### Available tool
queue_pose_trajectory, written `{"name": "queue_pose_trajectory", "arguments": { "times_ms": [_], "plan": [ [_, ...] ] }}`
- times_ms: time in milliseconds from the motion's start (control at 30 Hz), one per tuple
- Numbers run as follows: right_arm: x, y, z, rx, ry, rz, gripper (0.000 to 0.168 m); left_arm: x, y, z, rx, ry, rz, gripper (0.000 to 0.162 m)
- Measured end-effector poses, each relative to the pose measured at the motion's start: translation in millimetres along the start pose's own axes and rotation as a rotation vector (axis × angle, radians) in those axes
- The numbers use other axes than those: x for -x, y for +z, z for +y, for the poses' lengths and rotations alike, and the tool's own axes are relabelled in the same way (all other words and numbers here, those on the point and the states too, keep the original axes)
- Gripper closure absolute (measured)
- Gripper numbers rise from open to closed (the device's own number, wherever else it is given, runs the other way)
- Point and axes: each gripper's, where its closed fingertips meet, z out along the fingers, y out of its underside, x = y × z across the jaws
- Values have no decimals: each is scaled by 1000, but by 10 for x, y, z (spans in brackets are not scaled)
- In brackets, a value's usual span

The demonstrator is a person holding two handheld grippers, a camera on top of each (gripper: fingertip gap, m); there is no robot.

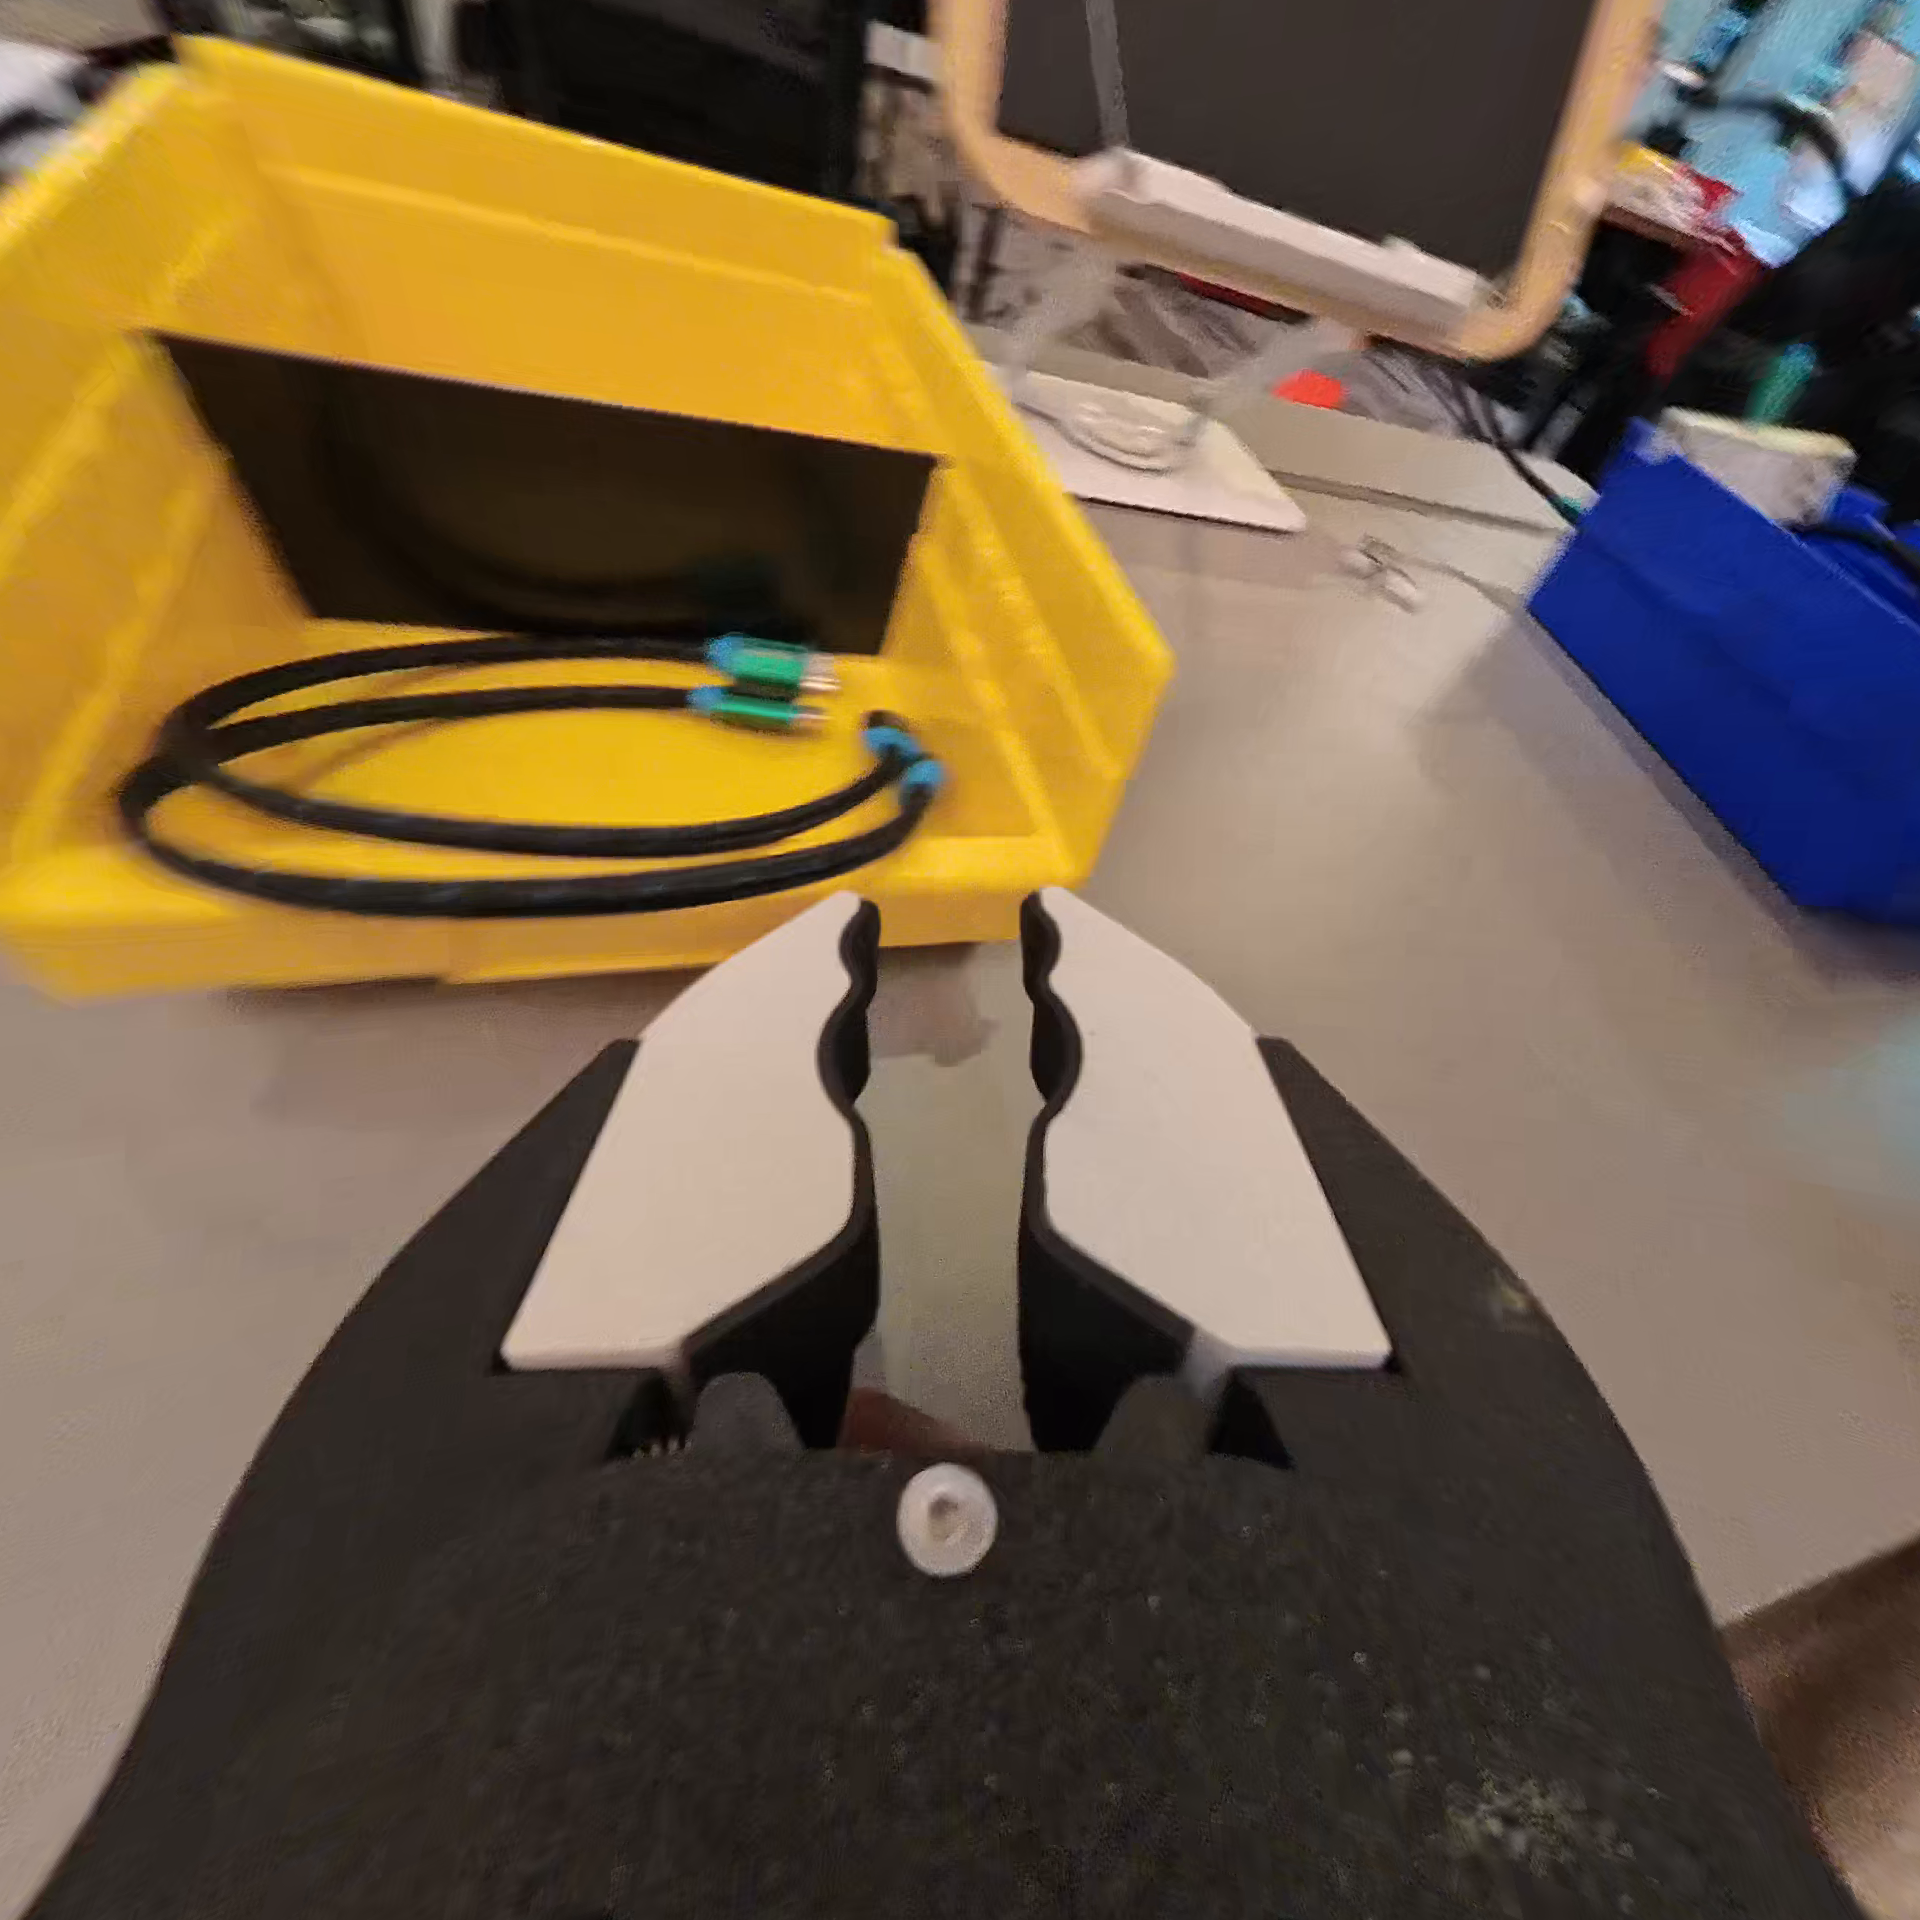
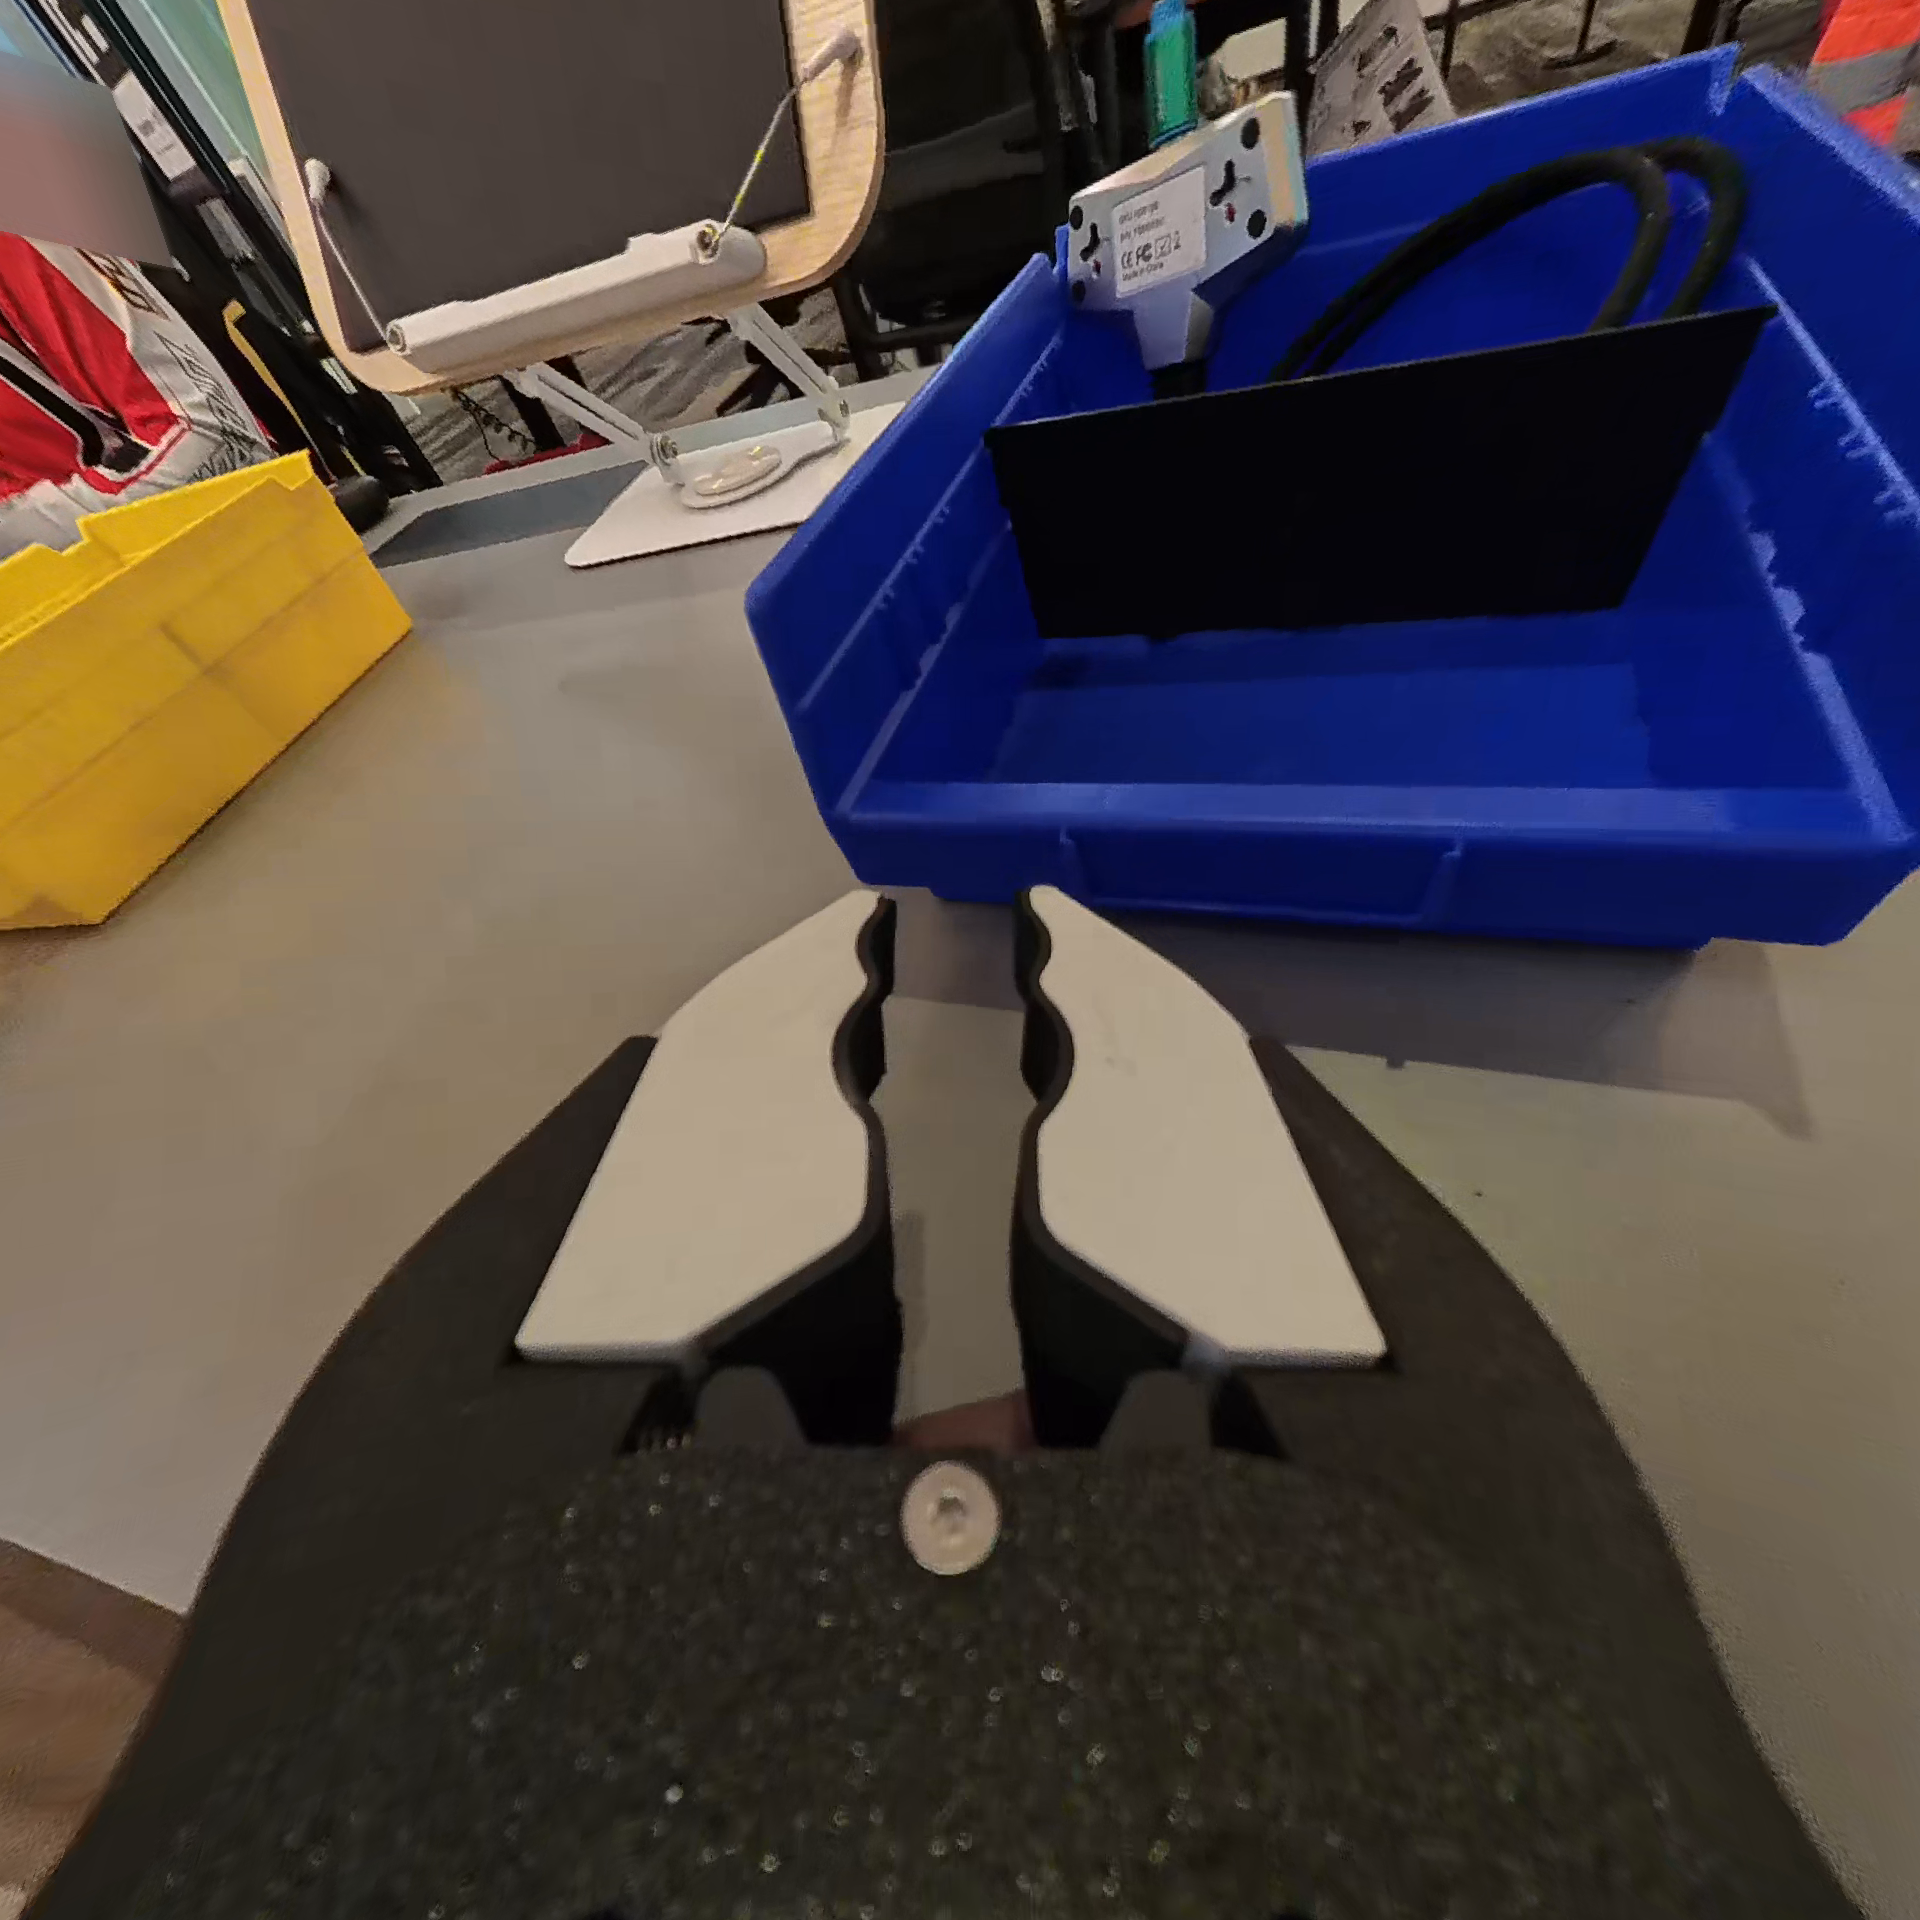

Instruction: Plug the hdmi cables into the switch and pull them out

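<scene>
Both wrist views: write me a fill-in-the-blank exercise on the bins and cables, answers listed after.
1. The coiled HDMI cables lie in the ______ bin.
2. The silver switch sits in the rear compartment of the ______ bin.
3. The black divider stands between the switch and the right gripper.
4. The left gripper holds ______.

Answers: yellow; blue; nothing
</scene>
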Motion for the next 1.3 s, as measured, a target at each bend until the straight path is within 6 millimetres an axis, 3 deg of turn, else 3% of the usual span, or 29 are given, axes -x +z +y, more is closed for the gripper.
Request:
{"name": "queue_pose_trajectory", "arguments": {
  "times_ms": [100, 167, 300, 367, 433, 567, 700, 867, 1100, 1167, 1300],
  "plan": [
    [-23, 0, 1, 0, 35, -11, 148, 303, -190, -80, -41, -88, -100, 135],
    [-24, 8, 13, 10, 55, -21, 148, 435, -259, -116, -42, -45, -161, 133],
    [7, 25, 30, 20, 85, -44, 148, 556, -290, -289, 44, 215, -182, 135],
    [25, 28, 36, 22, 86, -52, 148, 498, -212, -333, 174, 376, -65, 136],
    [40, 26, 37, 22, 87, -60, 147, 619, -96, -409, 277, 585, -50, 135],
    [91, 10, 60, 29, 108, -88, 147, 607, 98, -209, 581, 770, 213, 134],
    [106, -27, 79, 34, 94, -87, 147, 657, 238, -94, 756, 872, 332, 137],
    [79, -41, 89, 42, 64, -72, 147, 636, 217, 67, 920, 926, 463, 145],
    [128, -11, 115, 62, 72, -101, 147, 646, 260, 62, 958, 910, 505, 153],
    [148, -9, 123, 66, 73, -109, 147, 635, 306, -48, 885, 973, 471, 153],
    [153, -19, 120, 60, 78, -112, 147, 473, 286, -458, 693, 995, 430, 155]
  ]
}}
